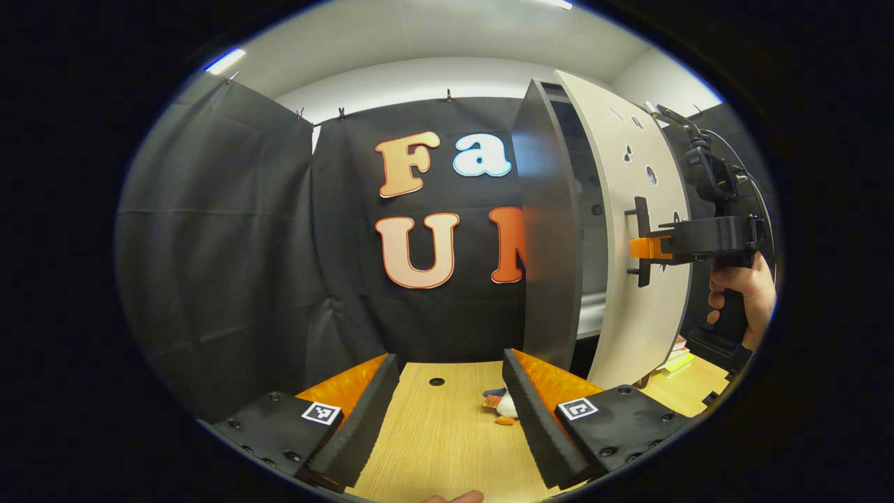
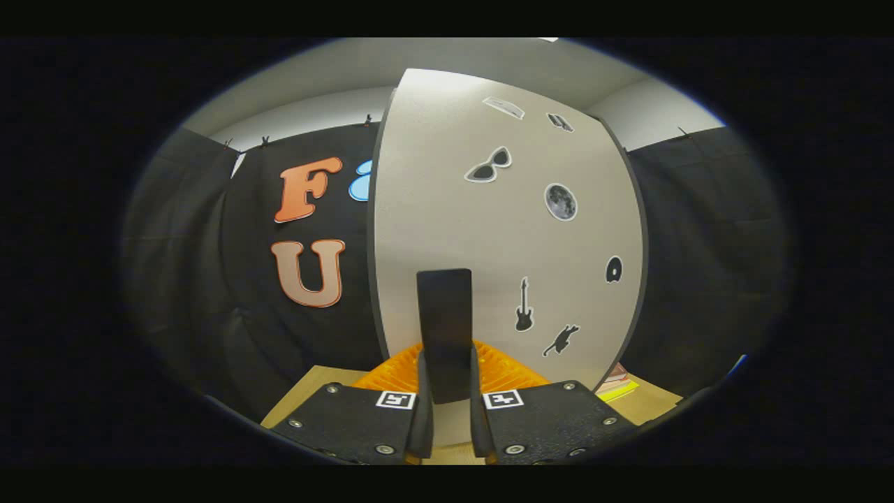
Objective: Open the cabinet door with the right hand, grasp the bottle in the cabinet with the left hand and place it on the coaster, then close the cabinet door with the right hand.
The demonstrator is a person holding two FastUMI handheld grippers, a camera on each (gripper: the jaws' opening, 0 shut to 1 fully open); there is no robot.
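The cabinet door (image 1: 646,230) is seen partly swung out, and its dark handle (image 2: 445,328) is clamped between the two fingers of the right tongs (image 2: 450,412), which are drawn narrow around it. In the left gripper view the same tongs are seen from the side, held by a hand (image 1: 744,293) at the door's outer face.

The left tongs (image 1: 450,412) are held wide and empty above the table (image 1: 440,433), pointed toward the booth wall beside the cabinet (image 1: 552,230). A small plush toy (image 1: 501,406) lies on the table just ahead of the fingers.

The bottle cannot be made out; the cabinet's inside is largely screened by the door and its side panel. No coaster can be made out either.

It is judged that the opening step is under way or the door is being held. The handle could slip if the pull is taken off the door's arc. If the door is left only partly open, the left tongs could be blocked or knocked against its edge, and the bottle could be tipped during a cramped reach.
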